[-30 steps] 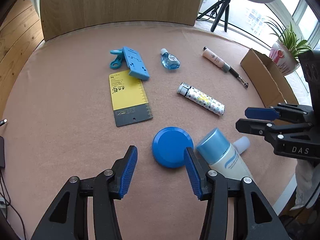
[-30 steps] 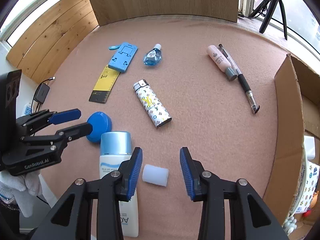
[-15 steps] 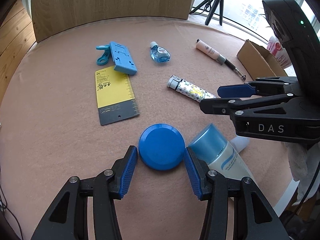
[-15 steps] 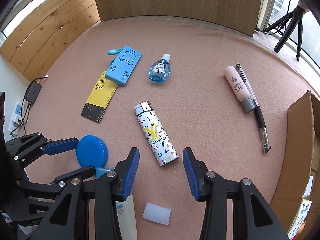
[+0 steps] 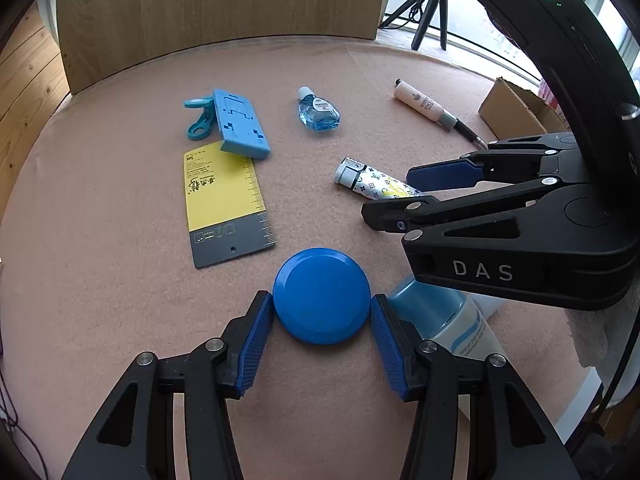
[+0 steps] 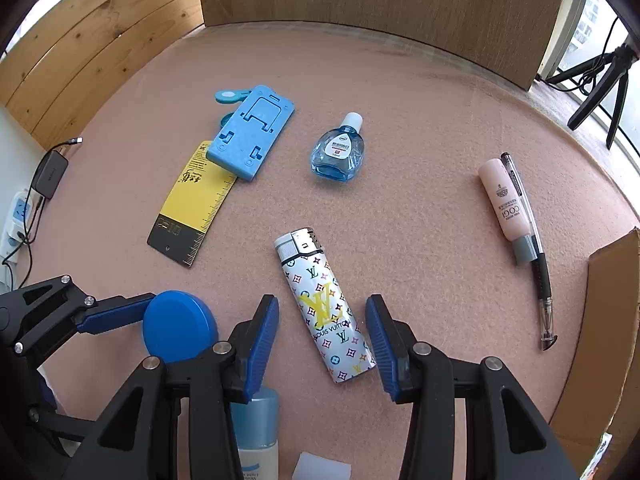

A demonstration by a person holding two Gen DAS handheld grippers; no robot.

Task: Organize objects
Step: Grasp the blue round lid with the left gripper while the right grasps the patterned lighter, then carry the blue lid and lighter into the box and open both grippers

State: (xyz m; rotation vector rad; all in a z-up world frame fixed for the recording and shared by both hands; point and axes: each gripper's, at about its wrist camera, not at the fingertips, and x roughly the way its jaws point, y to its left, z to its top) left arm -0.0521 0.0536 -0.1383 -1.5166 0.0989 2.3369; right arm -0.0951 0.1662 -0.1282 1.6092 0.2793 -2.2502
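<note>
Straddling the blue disc [image 5: 322,296], left hand-held gripper [image 5: 316,336] opening, pads seemingly not pressing; right hand-held gripper [image 6: 322,332] wide.

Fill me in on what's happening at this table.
A person is tidying small items on a pink felt mat, a hand-held gripper in each hand. The left hand-held gripper brackets a blue round lid, its jaws opening and the pads beside the rim, not gripping. The right hand-held gripper is open and straddles a patterned lighter, apart from it. An eye-drop bottle, a blue phone stand and a yellow ruler card lie untouched.
</note>
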